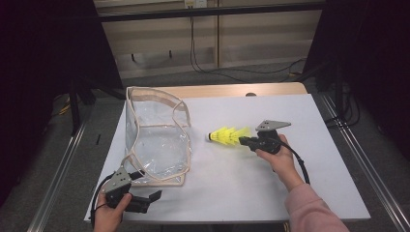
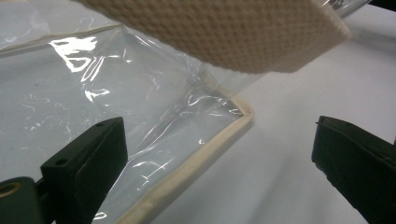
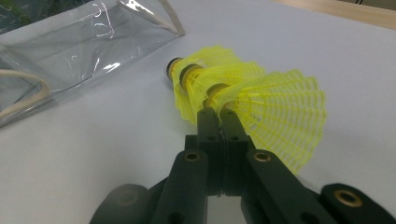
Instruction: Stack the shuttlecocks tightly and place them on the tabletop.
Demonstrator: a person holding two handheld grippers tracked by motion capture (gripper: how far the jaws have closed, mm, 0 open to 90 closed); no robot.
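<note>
A stack of yellow plastic shuttlecocks [image 1: 227,136] [image 3: 243,100] lies nested on the white table top, cork ends toward the bag. My right gripper [image 1: 245,141] [image 3: 220,119] is shut on the rim of the rearmost shuttlecock's skirt. A clear plastic bag [image 1: 157,137] [image 2: 107,88] [image 3: 70,51] with cream trim and cream straps stands at the left of the table. My left gripper [image 1: 155,196] [image 2: 219,154] is open at the bag's near corner, its jaws wide apart on either side of the cream bottom edge. A cream strap [image 2: 224,28] hangs close over the left gripper view.
The white sheet [image 1: 290,183] covers a wooden table whose far edge [image 1: 227,90] shows. Metal rails [image 1: 358,164] run along both sides of the table, and cables lie on the floor beyond.
</note>
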